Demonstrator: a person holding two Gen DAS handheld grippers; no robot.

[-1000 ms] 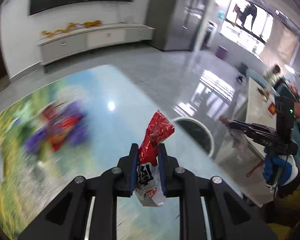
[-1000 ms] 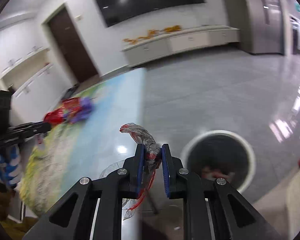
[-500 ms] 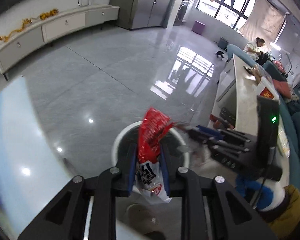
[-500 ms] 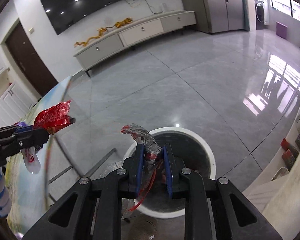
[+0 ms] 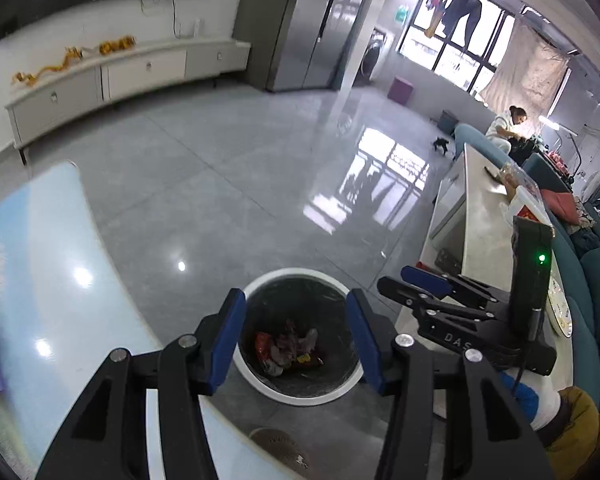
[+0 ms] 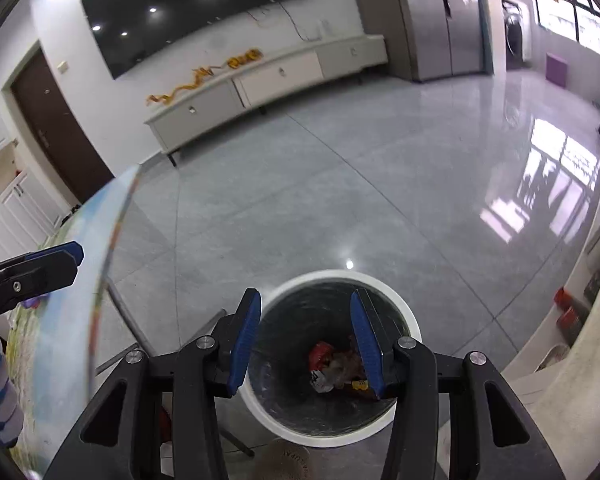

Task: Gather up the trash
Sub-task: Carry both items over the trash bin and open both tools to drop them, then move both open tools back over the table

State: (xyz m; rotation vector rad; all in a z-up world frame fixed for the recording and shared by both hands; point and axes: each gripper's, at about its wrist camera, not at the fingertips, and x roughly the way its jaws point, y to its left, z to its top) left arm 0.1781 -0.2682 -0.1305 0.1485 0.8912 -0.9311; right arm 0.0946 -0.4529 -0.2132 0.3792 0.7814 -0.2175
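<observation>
Two grippers hang over the white-rimmed bin at the lower middle of each frame, placed so anything let go falls straight in. At lower left the left gripper, then the right gripper, have jaws opening with nothing between them. Crumpled wrappers lie on the bin's bottom, beside the table.

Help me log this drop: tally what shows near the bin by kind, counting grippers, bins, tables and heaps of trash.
Grippers: 2, left gripper and right gripper, jaws opening, nothing between them
Bins: 1, the bin
Tables: 1, the table
Trash heaps: 1, the trash in the bin
Total: 5
</observation>
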